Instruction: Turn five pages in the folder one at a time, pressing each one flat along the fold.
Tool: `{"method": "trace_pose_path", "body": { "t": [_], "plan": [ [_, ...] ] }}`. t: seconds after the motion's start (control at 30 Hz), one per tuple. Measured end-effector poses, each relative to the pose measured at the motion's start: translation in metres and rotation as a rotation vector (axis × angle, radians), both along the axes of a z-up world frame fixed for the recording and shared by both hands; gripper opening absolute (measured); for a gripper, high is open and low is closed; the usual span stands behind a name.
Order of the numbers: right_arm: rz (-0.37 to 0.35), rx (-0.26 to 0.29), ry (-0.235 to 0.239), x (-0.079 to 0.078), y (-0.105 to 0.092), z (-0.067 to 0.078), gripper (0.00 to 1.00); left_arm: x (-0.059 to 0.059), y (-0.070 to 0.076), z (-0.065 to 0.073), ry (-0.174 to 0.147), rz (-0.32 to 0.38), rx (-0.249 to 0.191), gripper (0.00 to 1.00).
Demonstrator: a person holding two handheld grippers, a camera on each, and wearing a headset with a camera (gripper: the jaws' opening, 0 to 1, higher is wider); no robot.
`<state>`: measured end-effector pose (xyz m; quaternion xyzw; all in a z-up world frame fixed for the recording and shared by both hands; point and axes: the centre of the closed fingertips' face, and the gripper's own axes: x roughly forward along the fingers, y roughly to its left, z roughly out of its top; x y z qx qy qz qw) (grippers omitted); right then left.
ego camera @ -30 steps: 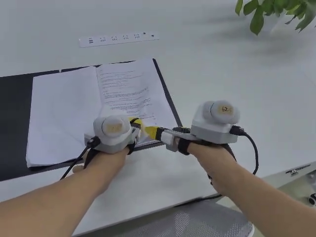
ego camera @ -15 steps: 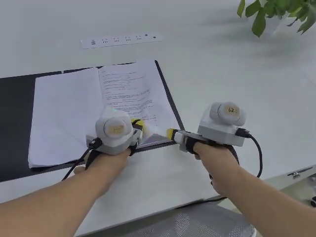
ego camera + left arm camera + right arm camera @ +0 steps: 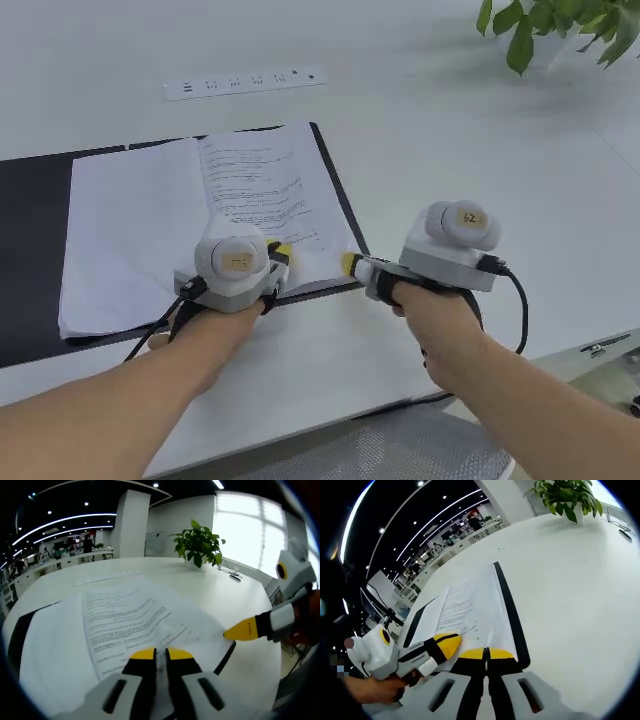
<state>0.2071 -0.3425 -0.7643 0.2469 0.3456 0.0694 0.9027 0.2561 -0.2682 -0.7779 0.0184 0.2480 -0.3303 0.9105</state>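
At a white desk (image 3: pixel 450 120), a person works an open black folder (image 3: pixel 30 200) with a hand-held tool in each hand. The folder lies flat near the desk's front edge, and its printed right-hand page (image 3: pixel 265 185) faces up. The left tool (image 3: pixel 156 653), its yellow tips drawn almost together, rests on the lower part of that page. The right tool (image 3: pixel 486 653) is clenched, and its tips meet the page's lower right corner beside the cover's edge. From here it is hard to say whether a sheet is pinched between them or whether they merely touch the paper. A power strip (image 3: pixel 245 80) and a potted plant (image 3: pixel 555 25) lie well beyond the folder.

The step in hand appears to be taking up the next page. To do it well, the right tool should catch only the top sheet at that corner. The left tool should weigh down the sheets beneath so that nothing else lifts with it. The page should then travel in a gentle arc to the left-hand stack. A closed tool drawn along the fold would finish the turn, pressing firmly enough to flatten without creasing.
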Motion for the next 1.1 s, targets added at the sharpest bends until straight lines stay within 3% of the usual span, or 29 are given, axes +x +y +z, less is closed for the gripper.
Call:
{"method": "trace_pose_path", "body": {
  "t": [0.2, 0.47, 0.63, 0.87, 1.1],
  "plan": [
    [-0.002, 0.013, -0.035, -0.001, 0.006, 0.015, 0.0, -0.007, 0.012, 0.004, -0.003, -0.017, 0.028, 0.15],
    [0.011, 0.044, -0.098, 0.003, 0.021, 0.042, 0.0, -0.015, 0.045, 0.02, -0.026, 0.002, 0.027, 0.18],
    [0.035, 0.075, -0.146, 0.004, 0.041, 0.064, 0.0, -0.019, 0.064, 0.033, -0.037, 0.016, 0.015, 0.21],
    [0.087, 0.095, -0.209, 0.006, 0.075, 0.094, 0.0, -0.026, 0.095, 0.059, -0.084, 0.046, -0.014, 0.22],
    [0.147, 0.102, -0.247, 0.011, 0.113, 0.112, 0.0, -0.035, 0.135, 0.079, -0.118, 0.1, -0.034, 0.22]
  ]
}}
